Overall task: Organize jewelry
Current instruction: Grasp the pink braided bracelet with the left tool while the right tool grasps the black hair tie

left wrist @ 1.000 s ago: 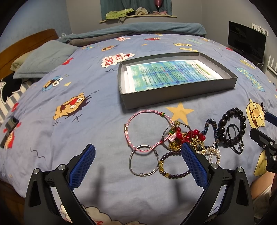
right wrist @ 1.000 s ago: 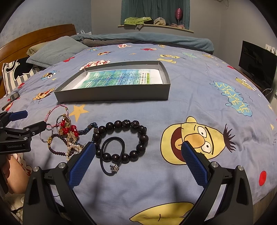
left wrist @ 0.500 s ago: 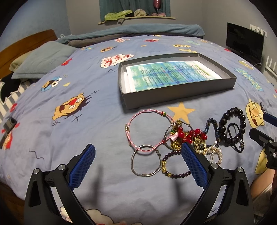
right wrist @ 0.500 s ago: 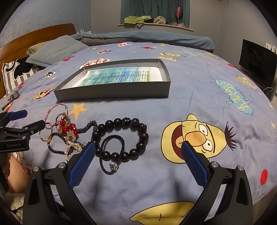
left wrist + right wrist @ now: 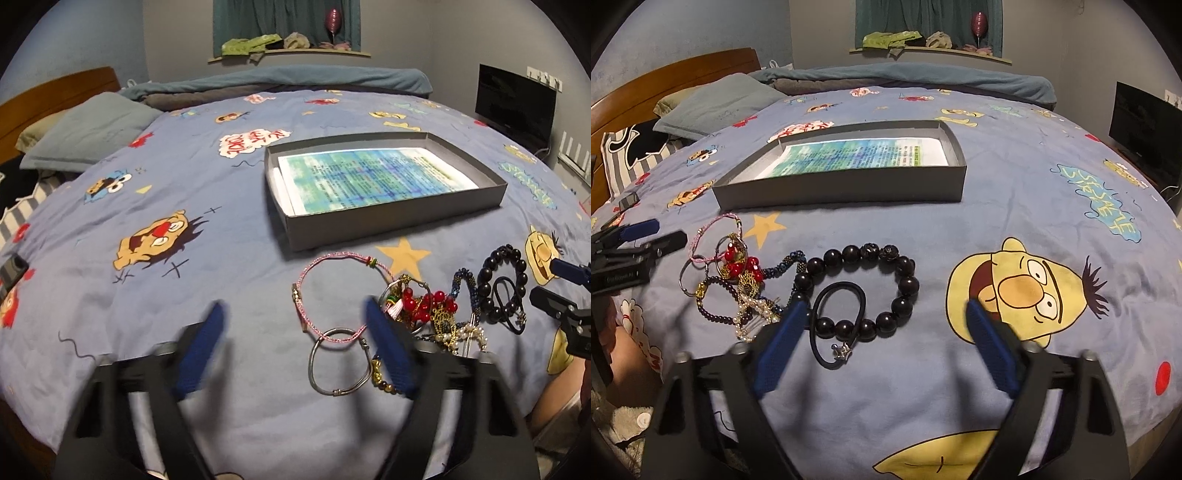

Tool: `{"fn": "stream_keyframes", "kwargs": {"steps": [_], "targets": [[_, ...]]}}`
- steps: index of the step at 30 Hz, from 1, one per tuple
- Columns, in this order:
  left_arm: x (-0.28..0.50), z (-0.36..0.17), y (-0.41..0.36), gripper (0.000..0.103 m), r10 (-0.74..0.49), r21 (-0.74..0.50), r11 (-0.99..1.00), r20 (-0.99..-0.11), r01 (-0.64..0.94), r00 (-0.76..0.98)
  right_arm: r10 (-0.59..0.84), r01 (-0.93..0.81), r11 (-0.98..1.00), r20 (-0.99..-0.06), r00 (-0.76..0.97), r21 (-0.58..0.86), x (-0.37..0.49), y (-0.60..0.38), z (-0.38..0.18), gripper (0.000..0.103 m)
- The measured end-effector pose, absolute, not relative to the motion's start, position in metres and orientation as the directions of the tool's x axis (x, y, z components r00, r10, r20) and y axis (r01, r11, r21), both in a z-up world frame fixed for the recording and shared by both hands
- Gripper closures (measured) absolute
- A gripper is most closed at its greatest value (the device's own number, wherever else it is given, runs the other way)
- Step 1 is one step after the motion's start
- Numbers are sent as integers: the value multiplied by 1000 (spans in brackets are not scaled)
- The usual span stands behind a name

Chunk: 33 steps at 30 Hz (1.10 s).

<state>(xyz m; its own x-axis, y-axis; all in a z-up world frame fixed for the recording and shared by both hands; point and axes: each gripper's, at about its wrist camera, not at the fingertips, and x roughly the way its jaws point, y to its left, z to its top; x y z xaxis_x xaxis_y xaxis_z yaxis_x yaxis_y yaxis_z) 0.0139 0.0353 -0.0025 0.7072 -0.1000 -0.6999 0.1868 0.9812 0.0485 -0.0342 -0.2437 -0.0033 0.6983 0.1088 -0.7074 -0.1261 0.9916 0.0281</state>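
Observation:
A heap of jewelry lies on the blue cartoon bedspread: a pink cord bracelet (image 5: 325, 275), a silver bangle (image 5: 338, 363), a red bead tangle (image 5: 424, 302), a black bead bracelet (image 5: 857, 291) and a black cord with a star charm (image 5: 836, 321). A grey box (image 5: 388, 221) with a printed sheet inside sits behind them. My left gripper (image 5: 295, 350) is open, its right finger over the heap's left edge. My right gripper (image 5: 882, 343) is open, just in front of the black bead bracelet. Both hold nothing.
Pillows (image 5: 85, 133) and a wooden headboard (image 5: 665, 85) lie at the far left. A dark screen (image 5: 513, 107) stands at the far right. A small dark device (image 5: 11, 267) rests at the bed's left edge. A rolled blanket (image 5: 295, 79) lies along the far side.
Both grippers have narrowed a little, their fingers blurred, and both have moved closer to the jewelry. The jewelry and the box have not moved.

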Motion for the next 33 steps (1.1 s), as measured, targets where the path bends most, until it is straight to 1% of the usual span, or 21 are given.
{"fn": "stream_keyframes", "kwargs": {"steps": [1, 3, 4, 7, 8, 9, 12, 15, 17, 19, 21, 25, 26, 27, 28, 31, 32, 33], "targets": [[16, -4, 34, 42, -100, 52, 980, -707, 193, 700, 114, -130, 991, -710, 695, 32, -34, -244, -4, 29], [16, -6, 32, 46, -109, 49, 978, -712, 203, 694, 128, -142, 989, -712, 690, 40, -34, -243, -5, 38], [16, -7, 31, 49, -111, 50, 977, -712, 208, 694, 134, -149, 988, -713, 688, 41, -34, -241, -6, 41], [18, -9, 27, 54, -116, 59, 973, -714, 224, 691, 160, -170, 984, -722, 673, 60, -33, -238, -8, 56], [19, -9, 27, 55, -119, 57, 972, -715, 228, 689, 168, -177, 982, -727, 666, 64, -31, -237, -9, 65], [21, -9, 27, 57, -121, 57, 971, -716, 231, 688, 174, -187, 980, -733, 658, 64, -30, -235, -11, 68], [27, -10, 26, 58, -116, 60, 972, -719, 227, 686, 184, -205, 977, -735, 652, 63, -28, -229, -12, 72], [33, -13, 28, 61, -120, 47, 973, -727, 224, 676, 186, -206, 976, -738, 648, 65, -23, -227, -14, 73], [36, -15, 30, 63, -123, 42, 973, -733, 225, 669, 180, -208, 977, -743, 645, 56, -20, -226, -16, 80], [40, -18, 32, 67, -135, 22, 974, -745, 226, 653, 179, -209, 976, -749, 638, 56, -18, -225, -19, 81], [43, -21, 34, 68, -140, 9, 975, -755, 223, 641, 176, -208, 977, -757, 629, 54, -15, -224, -22, 85], [46, -26, 33, 72, -132, 24, 972, -761, 232, 635, 173, -209, 977, -761, 625, 51, -13, -224, -26, 85], [47, -27, 32, 73, -131, 27, 972, -763, 233, 633, 174, -210, 976, -761, 625, 51, -13, -224, -26, 89], [48, -28, 32, 77, -130, 26, 972, -766, 233, 630, 178, -212, 976, -760, 625, 53, -12, -224, -26, 96], [49, -30, 33, 83, -133, 22, 972, -769, 234, 625, 182, -214, 975, -761, 623, 57, -11, -224, -26, 98], [51, -32, 35, 94, -136, 23, 970, -772, 241, 621, 193, -222, 973, -758, 623, 66, -12, -224, -25, 99], [50, -30, 35, 96, -138, 24, 969, -769, 244, 624, 197, -225, 972, -754, 626, 67, -13, -224, -24, 99], [50, -28, 36, 96, -141, 24, 969, -764, 246, 629, 201, -229, 971, -750, 630, 67, -14, -225, -22, 99]]}}
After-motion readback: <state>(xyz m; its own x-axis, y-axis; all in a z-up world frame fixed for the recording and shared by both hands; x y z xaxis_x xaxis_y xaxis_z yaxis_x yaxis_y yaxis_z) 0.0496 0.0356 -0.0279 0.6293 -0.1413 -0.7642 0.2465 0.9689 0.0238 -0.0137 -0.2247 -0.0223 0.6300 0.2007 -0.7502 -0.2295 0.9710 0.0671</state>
